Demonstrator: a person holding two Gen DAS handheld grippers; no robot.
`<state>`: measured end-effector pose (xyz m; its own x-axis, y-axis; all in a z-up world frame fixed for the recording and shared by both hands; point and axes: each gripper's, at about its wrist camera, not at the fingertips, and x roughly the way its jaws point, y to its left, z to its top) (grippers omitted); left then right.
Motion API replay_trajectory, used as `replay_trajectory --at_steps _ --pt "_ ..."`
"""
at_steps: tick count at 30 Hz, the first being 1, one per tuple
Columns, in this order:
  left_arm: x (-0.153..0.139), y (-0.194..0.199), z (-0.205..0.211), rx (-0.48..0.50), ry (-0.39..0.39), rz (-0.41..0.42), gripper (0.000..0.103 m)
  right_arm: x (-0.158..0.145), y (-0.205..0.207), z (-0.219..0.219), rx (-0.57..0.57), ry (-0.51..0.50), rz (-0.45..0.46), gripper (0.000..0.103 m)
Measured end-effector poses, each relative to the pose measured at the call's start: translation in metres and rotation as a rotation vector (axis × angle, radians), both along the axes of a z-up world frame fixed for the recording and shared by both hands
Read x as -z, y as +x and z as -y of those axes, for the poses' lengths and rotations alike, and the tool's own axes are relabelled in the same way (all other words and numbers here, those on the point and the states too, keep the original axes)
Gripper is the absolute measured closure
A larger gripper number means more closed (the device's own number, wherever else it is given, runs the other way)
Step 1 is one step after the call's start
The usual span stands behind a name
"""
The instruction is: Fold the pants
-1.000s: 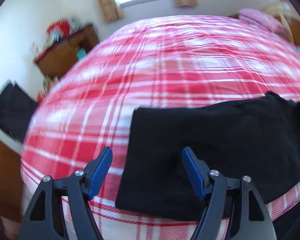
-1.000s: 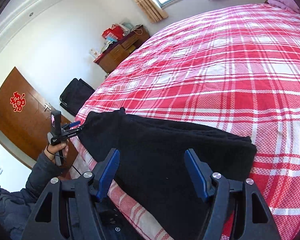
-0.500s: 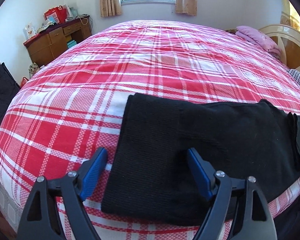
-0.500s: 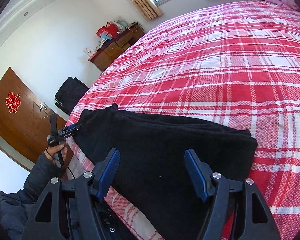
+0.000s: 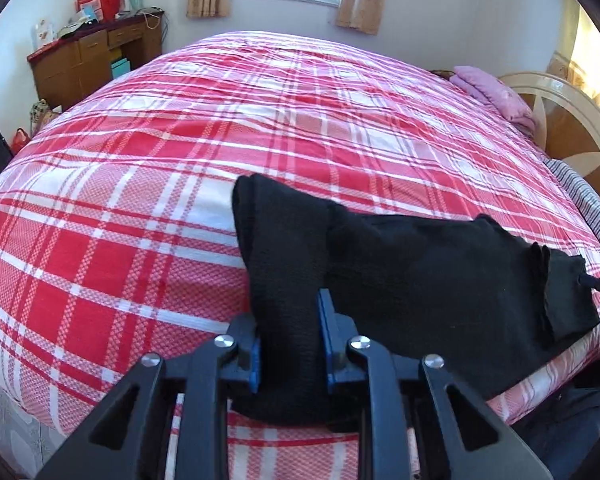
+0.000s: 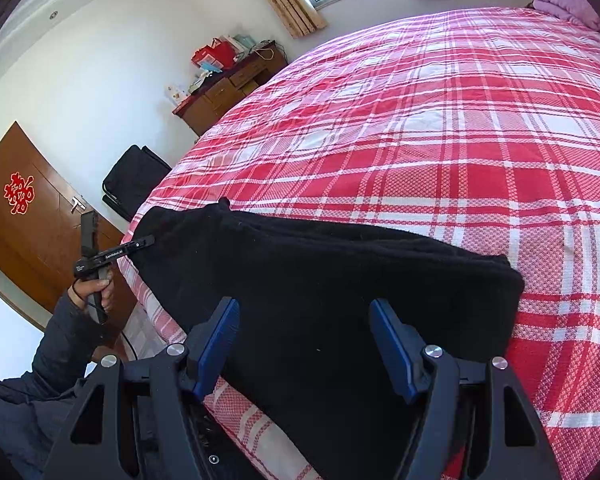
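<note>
Black pants (image 5: 440, 272) lie folded lengthwise along the near edge of a red and white plaid bed (image 5: 180, 168). My left gripper (image 5: 290, 340) is shut on the pants' left end, which bunches up between its blue pads. In the right wrist view the pants (image 6: 340, 272) stretch from left to right, and my right gripper (image 6: 304, 344) is open, its fingers hovering over the cloth near the right end. The left gripper (image 6: 140, 242) shows there at the pants' far left end, held by a hand.
A wooden dresser (image 5: 92, 56) with boxes stands at the far left wall. A pink pillow (image 5: 496, 92) and a wooden headboard (image 5: 572, 128) are at the right. A black bag (image 6: 134, 180) and a brown door (image 6: 28, 216) stand left of the bed.
My left gripper has closed on the left end of the pants and the cloth has bunched up there. The right gripper has stayed open over the pants.
</note>
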<state>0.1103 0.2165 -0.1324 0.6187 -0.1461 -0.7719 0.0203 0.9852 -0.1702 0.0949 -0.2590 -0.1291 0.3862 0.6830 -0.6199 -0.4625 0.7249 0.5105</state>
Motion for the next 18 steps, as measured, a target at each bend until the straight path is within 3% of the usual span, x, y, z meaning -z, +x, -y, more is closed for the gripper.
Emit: replay_trajectory --at_steps 8,12,18 --pt "-0.044 -0.014 0.010 0.029 -0.116 0.060 0.080 0.000 0.004 0.009 0.046 0.006 -0.005 0.034" --pt "-0.072 -0.021 0.034 0.110 -0.200 0.112 0.080 -0.007 0.004 0.015 0.074 -0.006 0.007 0.034" --pt "-0.110 -0.022 0.092 0.247 -0.250 0.168 0.080 -0.019 0.002 0.039 0.161 -0.025 -0.015 0.034"
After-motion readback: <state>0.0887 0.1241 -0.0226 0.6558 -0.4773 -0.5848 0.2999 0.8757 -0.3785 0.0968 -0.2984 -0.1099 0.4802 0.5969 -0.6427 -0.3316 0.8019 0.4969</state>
